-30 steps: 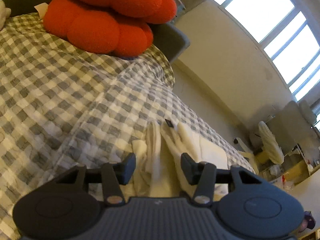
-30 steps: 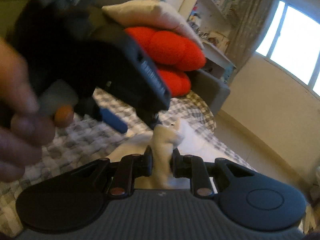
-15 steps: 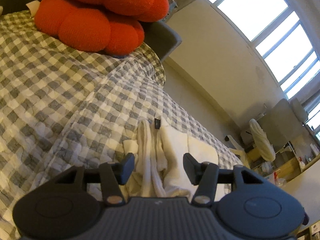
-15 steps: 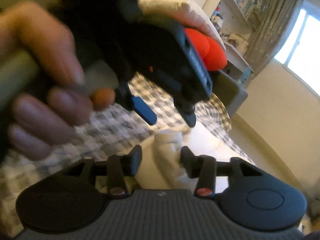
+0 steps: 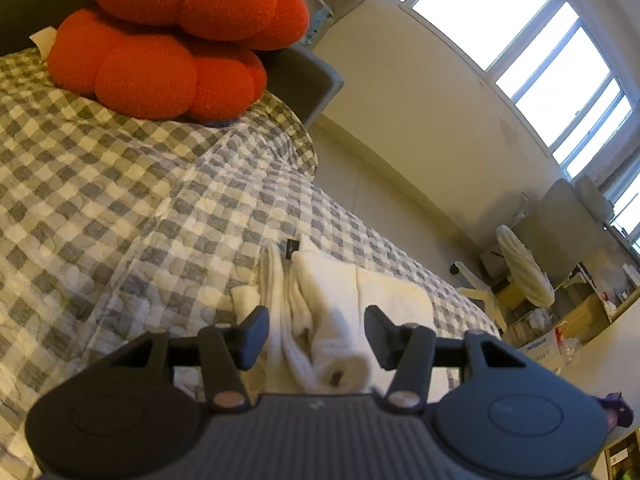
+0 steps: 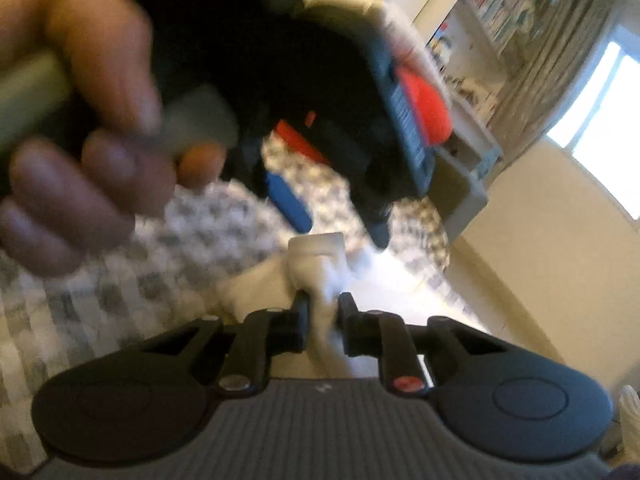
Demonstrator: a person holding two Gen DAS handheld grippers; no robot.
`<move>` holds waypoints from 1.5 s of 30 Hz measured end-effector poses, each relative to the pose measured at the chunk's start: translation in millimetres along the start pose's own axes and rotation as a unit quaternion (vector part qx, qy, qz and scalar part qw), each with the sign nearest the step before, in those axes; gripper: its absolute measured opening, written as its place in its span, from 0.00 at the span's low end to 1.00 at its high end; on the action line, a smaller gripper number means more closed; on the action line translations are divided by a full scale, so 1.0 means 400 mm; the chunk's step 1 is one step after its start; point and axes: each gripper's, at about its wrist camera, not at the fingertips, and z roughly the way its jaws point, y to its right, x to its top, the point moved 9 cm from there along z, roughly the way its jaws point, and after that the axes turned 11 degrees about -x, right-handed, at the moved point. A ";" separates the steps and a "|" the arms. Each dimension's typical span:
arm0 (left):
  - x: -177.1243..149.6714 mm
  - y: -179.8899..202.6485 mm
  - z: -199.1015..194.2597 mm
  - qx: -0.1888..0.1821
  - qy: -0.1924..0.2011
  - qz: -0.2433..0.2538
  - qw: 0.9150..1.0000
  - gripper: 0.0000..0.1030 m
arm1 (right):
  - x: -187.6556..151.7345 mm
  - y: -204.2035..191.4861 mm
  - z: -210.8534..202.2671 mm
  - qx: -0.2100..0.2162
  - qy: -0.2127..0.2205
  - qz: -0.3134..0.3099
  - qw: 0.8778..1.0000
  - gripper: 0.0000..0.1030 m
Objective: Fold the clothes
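- Dark plastic fingers of the right gripper [image 6: 323, 314] are pinched narrow on a bunch of the cream-white garment [image 6: 316, 264]; half a second ago they stood apart around that same cloth, so this side has just taken a fresh hold.
- Left gripper [image 5: 316, 334] stands wide with nothing between its fingers, hanging just above the garment [image 5: 332, 304]. It was equally wide a second ago; since then the rolled, bunched end of the cloth has come closer under it.
- In the right wrist view, the hand [image 6: 80, 128] holding the left gripper fills the upper left, blurred by motion, with that tool just above the cloth.
- The garment lies on the checked bedcover [image 5: 120, 200] near the bed's edge, partly gathered into long pleats and a roll, with a flatter panel to the right and a small dark label [image 5: 293, 245] at its far end.
- Judged from this, one end is now secured for a lift or a turn-over; the open left side would need its own pinch before the cloth can be stretched flat.
- Orange cushions [image 5: 168, 48] sit well apart at the head of the bed.
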 end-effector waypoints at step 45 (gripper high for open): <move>-0.046 0.006 0.035 0.098 -0.047 0.112 0.988 0.32 | -0.169 0.193 -0.059 0.073 -0.152 0.244 0.955 0.15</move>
